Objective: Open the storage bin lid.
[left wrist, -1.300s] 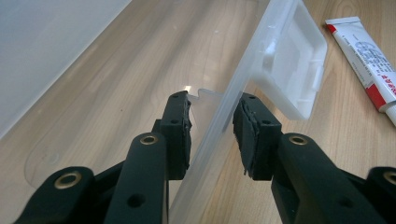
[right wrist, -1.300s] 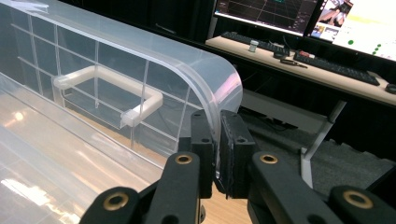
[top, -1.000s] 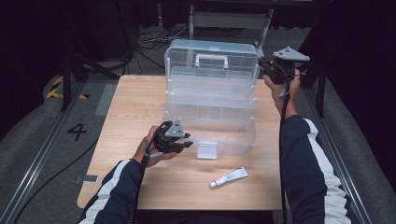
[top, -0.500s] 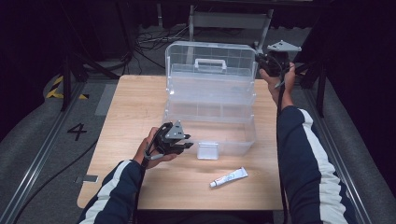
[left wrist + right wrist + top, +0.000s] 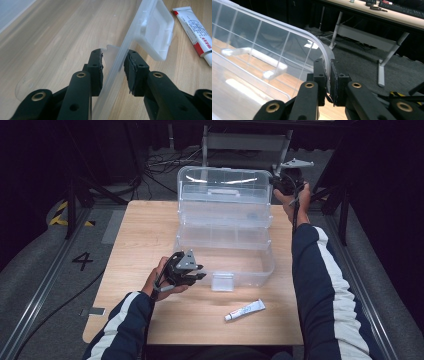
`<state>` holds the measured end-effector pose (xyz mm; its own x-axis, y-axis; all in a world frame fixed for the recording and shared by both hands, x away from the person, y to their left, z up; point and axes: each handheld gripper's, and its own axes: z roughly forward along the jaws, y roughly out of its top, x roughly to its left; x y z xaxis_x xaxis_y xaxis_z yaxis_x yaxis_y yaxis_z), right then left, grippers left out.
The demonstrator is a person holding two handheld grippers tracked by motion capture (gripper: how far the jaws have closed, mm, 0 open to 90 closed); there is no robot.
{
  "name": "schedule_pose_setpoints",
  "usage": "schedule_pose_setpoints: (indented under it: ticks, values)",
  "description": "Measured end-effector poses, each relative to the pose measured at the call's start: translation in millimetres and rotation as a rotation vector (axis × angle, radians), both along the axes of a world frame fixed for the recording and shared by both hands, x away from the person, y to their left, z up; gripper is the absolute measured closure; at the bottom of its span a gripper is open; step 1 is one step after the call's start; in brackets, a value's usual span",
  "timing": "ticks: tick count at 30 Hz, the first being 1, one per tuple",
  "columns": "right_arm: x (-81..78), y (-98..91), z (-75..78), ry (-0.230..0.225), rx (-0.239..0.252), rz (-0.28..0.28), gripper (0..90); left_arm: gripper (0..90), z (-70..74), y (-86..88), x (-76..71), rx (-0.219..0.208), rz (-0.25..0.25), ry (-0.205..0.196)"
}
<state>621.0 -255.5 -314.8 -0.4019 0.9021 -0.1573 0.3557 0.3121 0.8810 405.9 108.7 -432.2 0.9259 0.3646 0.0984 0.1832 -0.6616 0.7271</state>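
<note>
1. Since a second ago, your right gripper (image 5: 280,184) has swung the clear lid (image 5: 225,190) of the storage box (image 5: 225,245) up and toward the far side; the lid now stands nearly upright, its carry handle facing you.
2. Your right gripper's jaws are pinched on the lid's curved corner edge, seen close up in the right gripper view (image 5: 327,75).
3. Your left gripper (image 5: 197,274) has kept its place at the box's near-left corner. In the left gripper view (image 5: 113,72) its jaws straddle the thin clear front wall; whether both pads truly press on it, I cannot tell, though they sit close on either side.
4. Progress, as I judge it: opening is almost done, with the inner tray tiers fanned out behind the bottom compartment. The front latch (image 5: 223,281) hangs free.
5. What looks left: letting the lid settle, then dealing with the white tube (image 5: 245,310), which lies on the table just beside the box's near-right corner, untouched.
6. Your work surface is a pale wooden table (image 5: 140,235). Around it the room is dark, with grey floor, cables and a metal desk frame behind.
</note>
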Motion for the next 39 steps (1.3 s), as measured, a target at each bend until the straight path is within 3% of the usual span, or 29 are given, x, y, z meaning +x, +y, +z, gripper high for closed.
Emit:
schedule_pose_setpoints:
  ticks: [9,14,18,39]
  values:
    - [15.6,-0.7,-7.9,0.037,0.003,-0.002,84.0,68.6,-0.5,0.1,-0.4,-0.006,0.003,-0.001]
    - [30.5,-1.6,-13.5,0.088,0.002,0.009,83.4,68.6,-0.4,0.4,-0.1,-0.003,0.0,-0.003]
    - [39.2,0.9,-16.0,0.116,-0.037,0.017,82.9,68.6,-0.5,0.1,-1.4,-0.005,0.001,-0.001]
    - [61.7,0.7,-34.1,0.227,-0.042,0.017,82.6,68.5,-1.0,1.9,-5.2,-0.015,0.004,0.004]
